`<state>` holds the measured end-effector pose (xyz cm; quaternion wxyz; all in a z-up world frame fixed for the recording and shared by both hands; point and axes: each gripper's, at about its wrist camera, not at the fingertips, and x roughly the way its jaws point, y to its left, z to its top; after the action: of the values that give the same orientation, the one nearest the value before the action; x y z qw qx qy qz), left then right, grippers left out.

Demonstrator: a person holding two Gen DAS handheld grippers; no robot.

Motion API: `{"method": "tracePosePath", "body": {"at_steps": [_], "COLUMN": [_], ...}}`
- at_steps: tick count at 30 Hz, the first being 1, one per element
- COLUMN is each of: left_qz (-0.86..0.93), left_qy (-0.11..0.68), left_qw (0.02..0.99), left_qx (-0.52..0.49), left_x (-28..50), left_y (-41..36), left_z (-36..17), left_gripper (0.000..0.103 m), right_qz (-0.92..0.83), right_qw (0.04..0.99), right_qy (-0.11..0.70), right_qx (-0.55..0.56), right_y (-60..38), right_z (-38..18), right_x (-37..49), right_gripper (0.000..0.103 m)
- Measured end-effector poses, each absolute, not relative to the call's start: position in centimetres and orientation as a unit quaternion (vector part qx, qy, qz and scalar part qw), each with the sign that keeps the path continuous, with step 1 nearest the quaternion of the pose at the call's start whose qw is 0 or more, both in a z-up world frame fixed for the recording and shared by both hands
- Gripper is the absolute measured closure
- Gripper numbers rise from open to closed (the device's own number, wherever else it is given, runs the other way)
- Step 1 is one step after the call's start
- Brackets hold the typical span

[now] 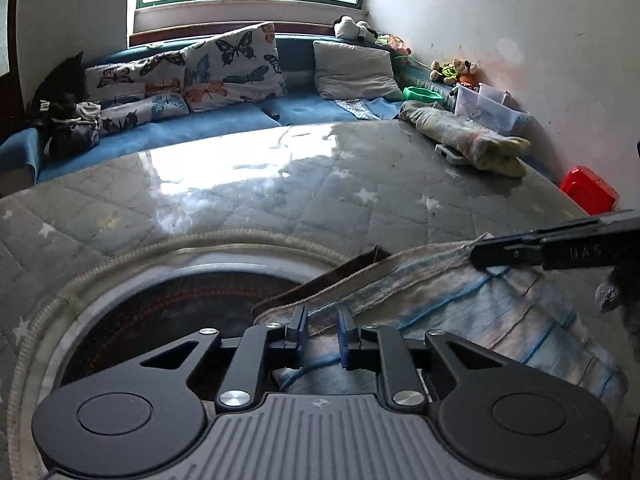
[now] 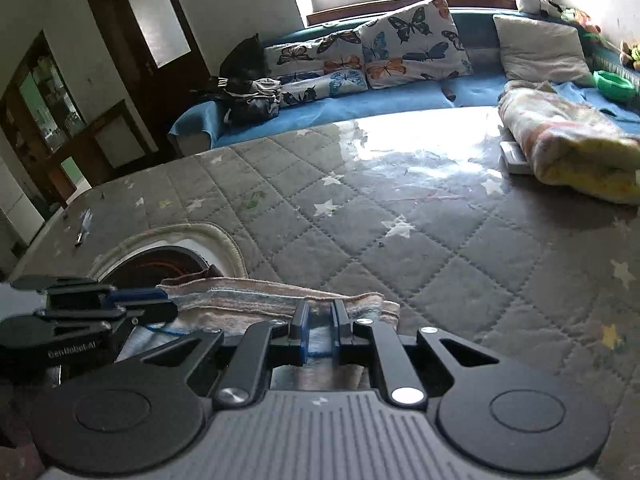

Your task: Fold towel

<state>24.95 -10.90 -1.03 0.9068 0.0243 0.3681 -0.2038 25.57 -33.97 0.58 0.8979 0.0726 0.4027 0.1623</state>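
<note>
The towel [image 1: 460, 300] is looking like soft, nappy cloth; the quilted tabletop [image 1: 280, 200] cover is shining glossy; each claw is showing matt black plastic.

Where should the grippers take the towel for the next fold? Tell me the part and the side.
Grip the towel along its far folded hem, one corner each. Come from the near side, fingers pointing away over the cloth, since that hem lies flat and straight across both views. The left gripper and right gripper already pinch there, so holding on looks best.
</note>
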Motion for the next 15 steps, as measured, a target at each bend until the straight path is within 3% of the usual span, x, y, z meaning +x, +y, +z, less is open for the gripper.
{"method": "tracePosePath", "body": {"at_steps": [15], "left_qz": [-0.249], "left_qy": [0.360], "left_qw": [0.897], "left_qx": [0.054], "left_x": [26.8], "left_y": [-16.0], "left_z": [-0.9], "left_gripper": [0.085], "right_qz": [0.197], "right_qw": [0.897], "right_qy": [0.394], "right_qx": [0.042], "right_y": [-33.0], "right_z": [1.9], "right_x": [23.5], "right_gripper": [0.090]}}
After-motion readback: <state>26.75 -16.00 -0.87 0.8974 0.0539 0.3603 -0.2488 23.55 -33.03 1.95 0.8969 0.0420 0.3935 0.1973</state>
